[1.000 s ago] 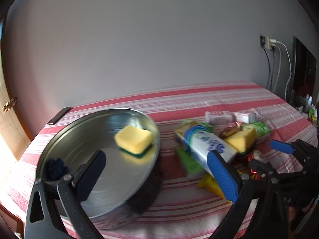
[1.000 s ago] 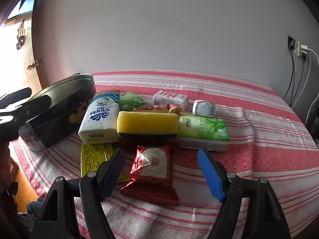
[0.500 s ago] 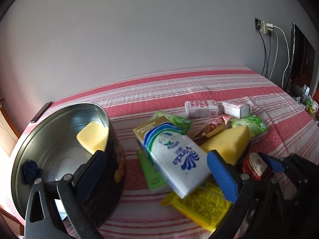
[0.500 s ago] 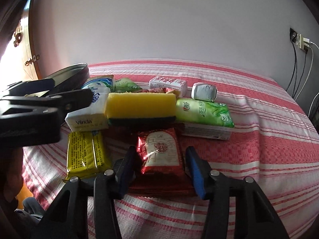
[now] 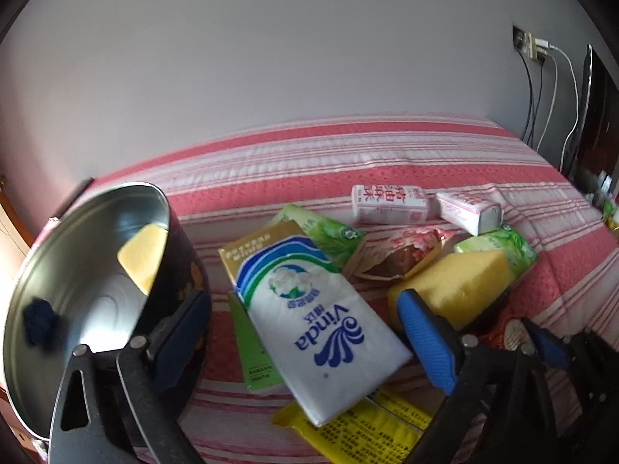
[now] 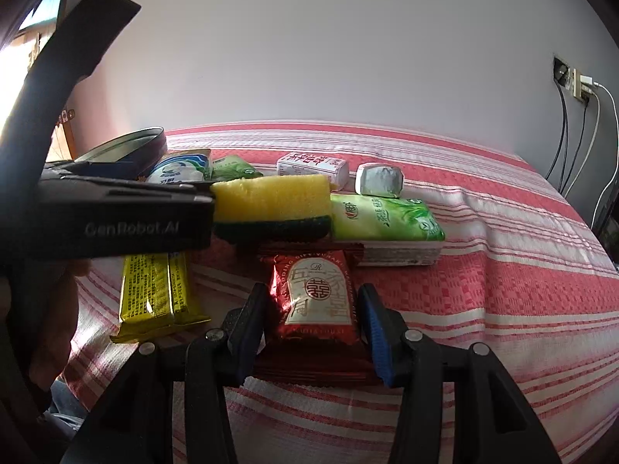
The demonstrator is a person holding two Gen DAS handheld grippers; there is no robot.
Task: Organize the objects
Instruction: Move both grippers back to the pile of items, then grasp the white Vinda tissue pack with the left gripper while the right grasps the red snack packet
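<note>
A round metal tin (image 5: 89, 270) at the left holds a yellow sponge (image 5: 144, 259) and a small dark blue thing (image 5: 38, 319). My left gripper (image 5: 305, 332) is open, its fingers either side of the white Vinda tissue pack (image 5: 321, 328). My right gripper (image 6: 313, 324) has closed in around the red foil snack packet (image 6: 319, 297), its pads at the packet's sides. A second yellow sponge (image 6: 271, 201) lies just behind the packet.
On the red striped cloth (image 6: 503, 270) lie a yellow packet (image 6: 154, 294), green tissue packs (image 6: 383, 220), a white carton (image 6: 313, 164) and a small wrapped block (image 6: 379, 179). Wall cables (image 6: 580, 123) hang at the right. My left gripper's body crosses the right wrist view (image 6: 116, 216).
My left gripper swung right from over the tin to the Vinda pack. My right gripper moved forward and narrowed around the red packet.
</note>
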